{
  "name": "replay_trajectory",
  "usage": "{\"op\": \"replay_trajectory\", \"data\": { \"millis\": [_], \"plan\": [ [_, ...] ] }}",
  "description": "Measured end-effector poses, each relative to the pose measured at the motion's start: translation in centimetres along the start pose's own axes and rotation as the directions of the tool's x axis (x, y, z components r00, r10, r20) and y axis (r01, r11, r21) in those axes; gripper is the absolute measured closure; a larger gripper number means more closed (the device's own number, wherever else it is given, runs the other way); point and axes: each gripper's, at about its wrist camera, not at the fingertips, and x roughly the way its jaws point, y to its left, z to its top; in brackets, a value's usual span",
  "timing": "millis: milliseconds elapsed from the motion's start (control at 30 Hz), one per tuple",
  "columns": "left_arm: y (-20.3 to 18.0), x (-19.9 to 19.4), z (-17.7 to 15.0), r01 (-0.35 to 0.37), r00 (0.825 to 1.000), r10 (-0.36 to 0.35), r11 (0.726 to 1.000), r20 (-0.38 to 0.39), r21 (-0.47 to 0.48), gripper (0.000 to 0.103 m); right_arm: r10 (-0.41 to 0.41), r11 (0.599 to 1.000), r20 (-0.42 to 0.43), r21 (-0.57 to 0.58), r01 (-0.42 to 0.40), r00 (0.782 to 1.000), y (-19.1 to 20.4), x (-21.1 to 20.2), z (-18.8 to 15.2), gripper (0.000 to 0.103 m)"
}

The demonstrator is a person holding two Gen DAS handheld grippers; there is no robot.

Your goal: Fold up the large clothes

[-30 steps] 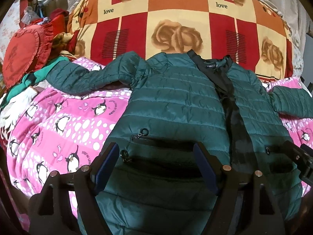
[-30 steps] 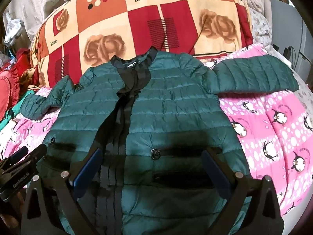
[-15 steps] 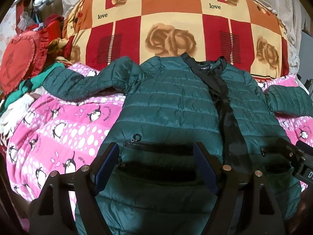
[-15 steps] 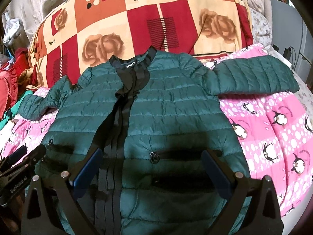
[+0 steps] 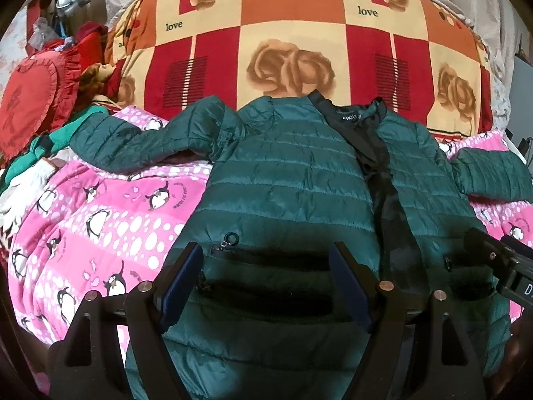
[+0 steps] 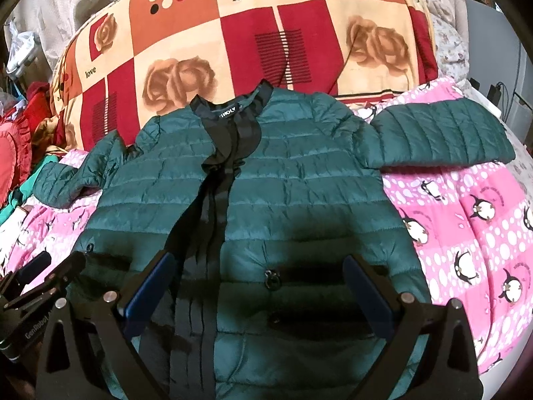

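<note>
A dark green quilted jacket [image 5: 286, 180] lies flat, front up, on a pink penguin blanket [image 5: 100, 220], collar away from me, both sleeves spread out sideways. It also shows in the right wrist view [image 6: 299, 186]. A black placket [image 6: 213, 206] runs down its middle. My left gripper [image 5: 266, 266] is open and empty above the jacket's lower left pocket. My right gripper [image 6: 260, 276] is open and empty above the lower right pocket. Each gripper shows at the edge of the other's view.
A big checked quilt with roses [image 5: 299, 43] is piled behind the jacket. A red frilled cushion [image 5: 30, 106] and loose clothes lie at the far left. The bed's right edge [image 6: 519, 153] drops off beside a grey cabinet.
Both grippers have drawn back a little from the jacket, which now sits slightly lower and smaller in both views. The jaws stay open. The jacket has not moved.
</note>
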Motion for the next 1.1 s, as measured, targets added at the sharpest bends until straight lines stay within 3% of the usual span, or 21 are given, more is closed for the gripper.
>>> {"op": "replay_trajectory", "data": {
  "millis": [233,533,1100],
  "plan": [
    [0.1,0.1,0.4,0.000,1.000,0.000,1.000,0.012,0.001,0.054,0.001,1.000,-0.034,0.000,-0.001,0.999,0.5,0.5,0.9,0.000],
    [0.1,0.5,1.1,0.004,1.000,-0.004,1.000,0.015,-0.004,0.054,0.004,1.000,-0.004,-0.018,-0.004,1.000,1.0,0.5,1.6,0.000],
    [0.7,1.3,3.0,-0.016,0.999,0.017,1.000,0.032,-0.026,0.054,-0.014,0.999,-0.032,-0.039,0.013,0.999,1.3,1.7,3.5,0.000]
  ]
}}
